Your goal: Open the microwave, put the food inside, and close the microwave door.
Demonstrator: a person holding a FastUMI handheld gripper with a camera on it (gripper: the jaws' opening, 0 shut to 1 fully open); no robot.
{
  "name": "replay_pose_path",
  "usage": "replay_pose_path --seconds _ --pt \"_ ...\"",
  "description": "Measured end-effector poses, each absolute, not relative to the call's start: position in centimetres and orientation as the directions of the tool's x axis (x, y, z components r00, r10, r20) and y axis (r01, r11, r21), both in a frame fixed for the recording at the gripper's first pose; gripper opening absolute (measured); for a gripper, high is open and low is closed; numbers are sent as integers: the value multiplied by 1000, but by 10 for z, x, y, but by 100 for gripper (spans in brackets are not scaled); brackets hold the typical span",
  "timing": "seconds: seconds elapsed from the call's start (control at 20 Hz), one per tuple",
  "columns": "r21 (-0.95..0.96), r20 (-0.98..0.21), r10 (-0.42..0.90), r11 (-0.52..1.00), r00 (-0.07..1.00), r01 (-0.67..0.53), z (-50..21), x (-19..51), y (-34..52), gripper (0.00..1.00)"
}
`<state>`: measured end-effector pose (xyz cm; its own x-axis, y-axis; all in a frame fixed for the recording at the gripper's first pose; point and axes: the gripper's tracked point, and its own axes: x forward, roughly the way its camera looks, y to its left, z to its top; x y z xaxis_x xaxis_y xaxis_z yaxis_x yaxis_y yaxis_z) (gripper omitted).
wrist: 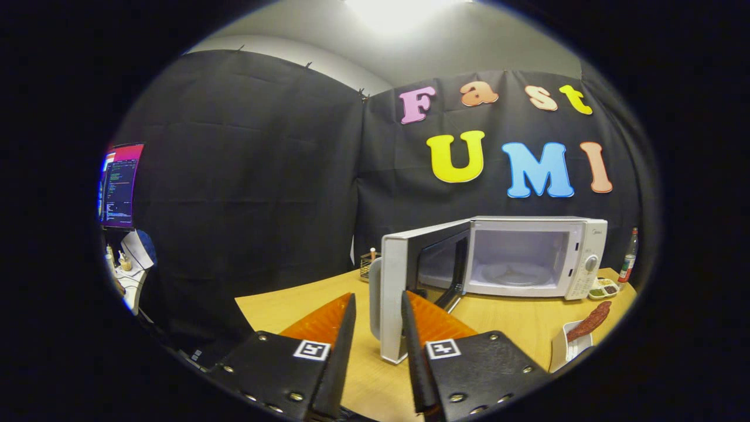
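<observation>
Straddling one microwave door edge, tongs parted, one microwave, one sausage plated.

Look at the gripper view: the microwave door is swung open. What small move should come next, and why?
Probably draw the gripper back off the door and turn toward the food on its white dish. The microwave stands open with its cavity bare, and the door's edge sits between the spread fingers, ungripped, so opening looks done.
</observation>
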<state>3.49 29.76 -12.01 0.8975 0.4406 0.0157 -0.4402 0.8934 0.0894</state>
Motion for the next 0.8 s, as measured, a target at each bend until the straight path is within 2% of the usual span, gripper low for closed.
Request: replay_pose_path --seconds 0.05,0.1,0.15,0.25,0.8 --pt "80 21 413 907 910 -414 -122 36 282 61" --pt "74 24 388 919 921 -388 -123 37 267 69" --pt "67 27 359 930 933 -360 -125 39 251 83" --pt "47 29 303 951 952 -304 -127 42 218 91" --pt "124 -66 16 992 998 -8 -184 91 32 93"
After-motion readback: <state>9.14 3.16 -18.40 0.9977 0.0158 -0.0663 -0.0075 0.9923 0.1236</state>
